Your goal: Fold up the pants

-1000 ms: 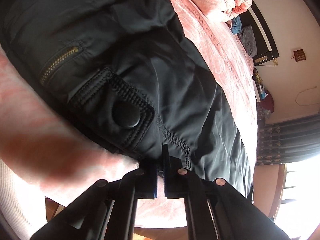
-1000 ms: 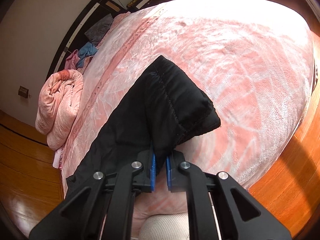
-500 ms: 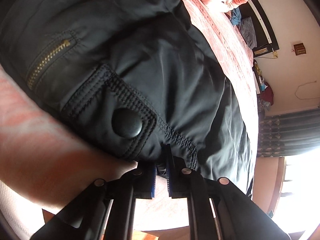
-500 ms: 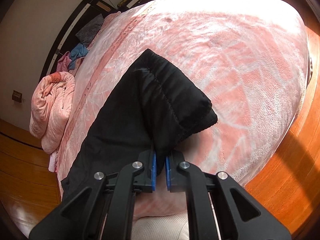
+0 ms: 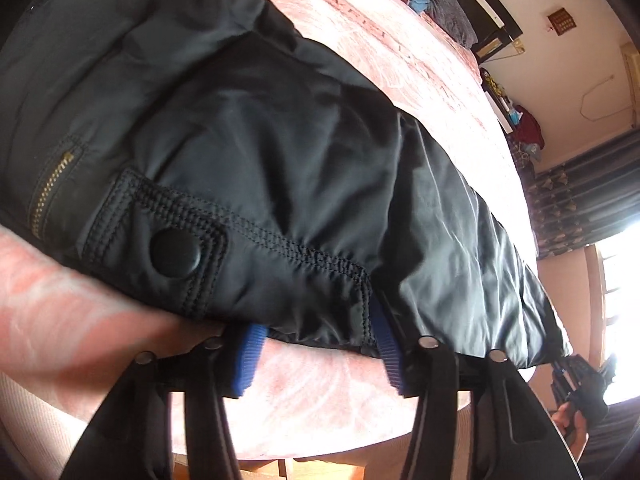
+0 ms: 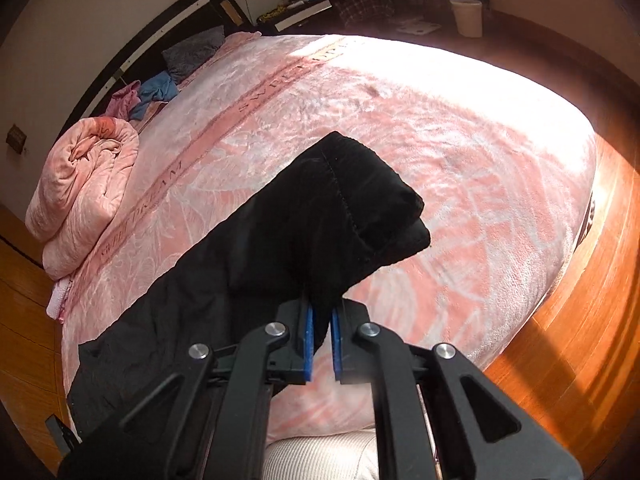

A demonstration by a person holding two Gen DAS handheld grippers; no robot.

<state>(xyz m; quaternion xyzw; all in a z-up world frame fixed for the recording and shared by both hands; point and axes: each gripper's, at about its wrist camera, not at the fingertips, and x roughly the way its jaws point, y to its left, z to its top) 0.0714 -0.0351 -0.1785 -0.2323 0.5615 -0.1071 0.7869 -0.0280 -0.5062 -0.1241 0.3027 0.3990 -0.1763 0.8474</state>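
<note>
1. Left wrist view: the left gripper (image 5: 320, 354) at the bottom of the frame has just spread its jaws; the hem of the black pants (image 5: 256, 168) lies between the blue pads (image 5: 250, 354), unpressed. The pants fill the centre, lying on the pink blanket (image 5: 436, 80).
2. Right wrist view: the right gripper (image 6: 320, 338), lower centre, pinches a fold of the pants (image 6: 320, 224), whose cuff end stands raised above the blanket (image 6: 460, 168).

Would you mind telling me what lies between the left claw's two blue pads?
In the left wrist view, the pants' hem edge and bare pink blanket; the left claw has just opened.
</note>
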